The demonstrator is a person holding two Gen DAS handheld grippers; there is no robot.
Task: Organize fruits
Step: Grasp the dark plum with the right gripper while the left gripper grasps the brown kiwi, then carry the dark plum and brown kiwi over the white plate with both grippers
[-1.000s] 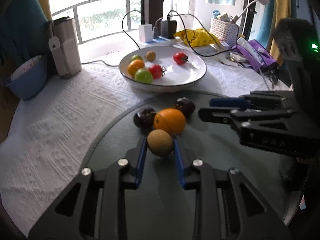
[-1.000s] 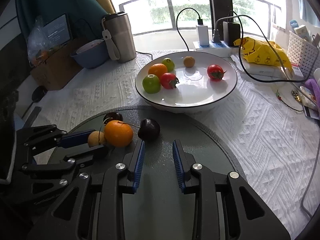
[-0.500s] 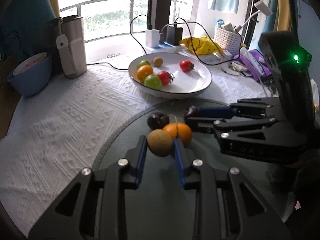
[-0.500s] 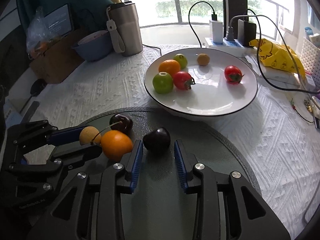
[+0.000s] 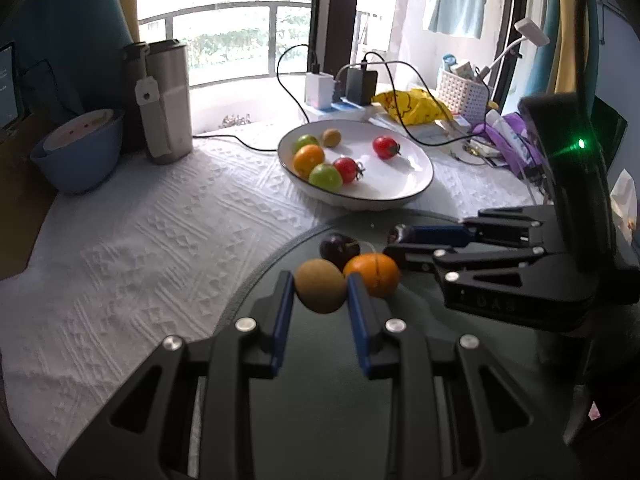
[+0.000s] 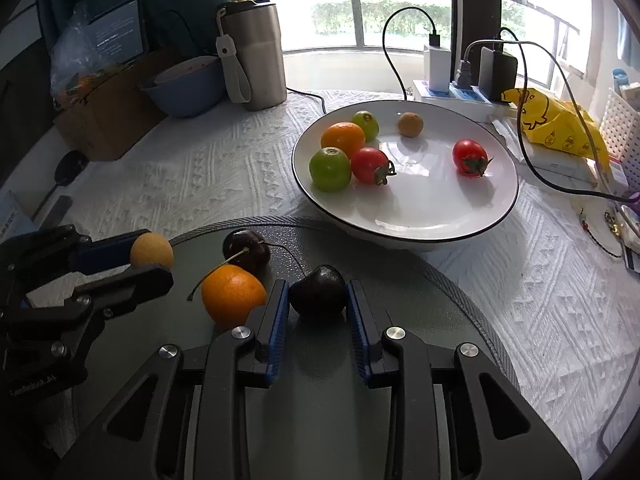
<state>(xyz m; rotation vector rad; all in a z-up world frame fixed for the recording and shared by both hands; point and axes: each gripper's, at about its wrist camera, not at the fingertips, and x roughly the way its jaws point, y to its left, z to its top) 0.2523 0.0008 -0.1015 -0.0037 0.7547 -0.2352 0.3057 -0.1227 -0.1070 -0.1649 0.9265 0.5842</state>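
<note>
My left gripper [image 5: 320, 292] is shut on a small tan fruit [image 5: 320, 286] and holds it above the dark round mat [image 5: 320, 380]; it shows in the right wrist view too [image 6: 151, 249]. My right gripper [image 6: 318, 296] is shut on a dark cherry [image 6: 318, 295]. On the mat lie an orange [image 6: 233, 298] and a second dark cherry [image 6: 246, 251] with a stem. Beyond the mat stands a white plate [image 6: 440, 216] that holds an orange, two green fruits, two red tomatoes and a tan fruit.
A steel tumbler [image 6: 254, 56] and a blue bowl [image 6: 188, 88] stand at the back left. A power strip with chargers and cables [image 6: 460, 80], a yellow bag [image 6: 556, 124] and a white basket [image 5: 464, 88] crowd the back right. A white textured cloth [image 5: 140, 248] covers the table.
My left gripper has lifted the tan fruit up and away from the orange. My right gripper has moved forward and closed on the dark cherry.
</note>
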